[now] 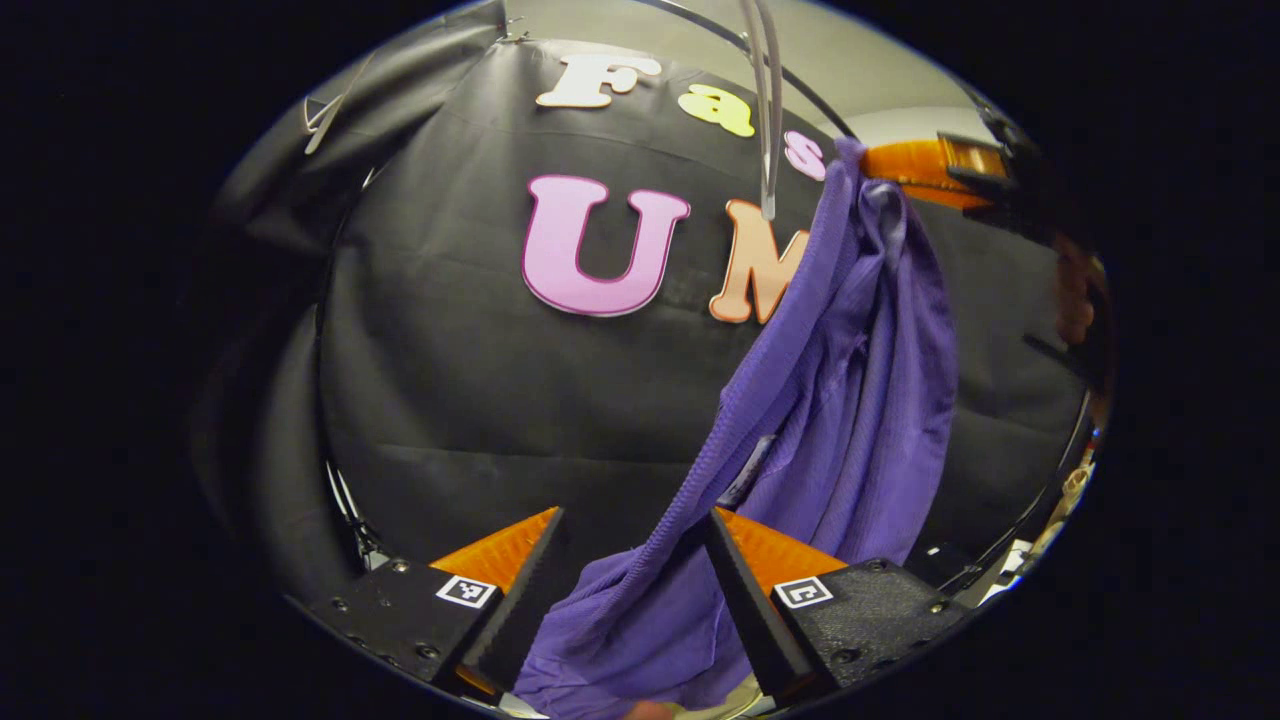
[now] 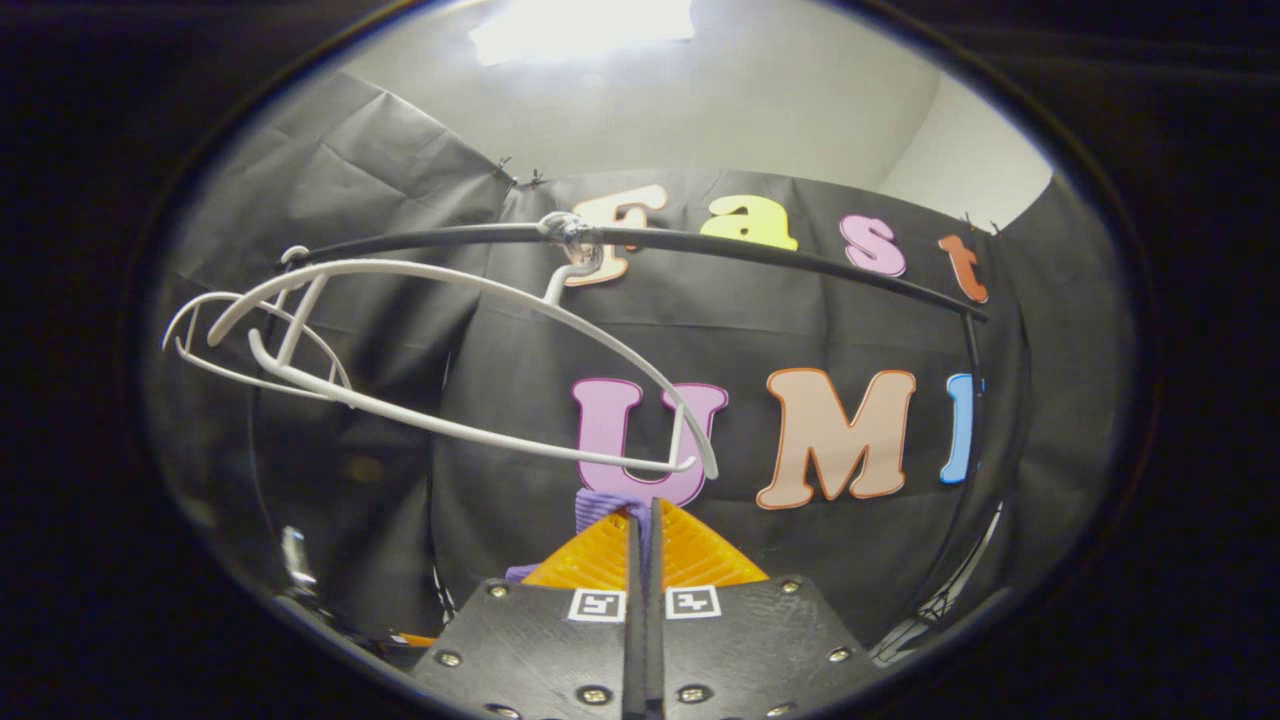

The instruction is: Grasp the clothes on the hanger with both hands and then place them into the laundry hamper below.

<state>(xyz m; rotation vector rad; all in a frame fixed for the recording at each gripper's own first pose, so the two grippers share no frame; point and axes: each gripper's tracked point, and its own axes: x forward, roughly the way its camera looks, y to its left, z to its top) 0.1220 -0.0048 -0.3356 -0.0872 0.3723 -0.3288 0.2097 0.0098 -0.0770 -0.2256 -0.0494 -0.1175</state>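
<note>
Left gripper view: a purple garment is seen draped from the right gripper, which is held high at the upper right by a hand. From there the cloth falls diagonally down to the left gripper, between whose fingers it is bunched; the jaws are parted, and whether both fingers press on the fabric cannot be told. A pale hanger is seen edge-on above the garment, apart from it.

Right gripper view: the right gripper is clenched, a fold of the purple garment pinched at its tips. The white hanger is hooked on a dark rail, bare, just above the fingertips.
</note>
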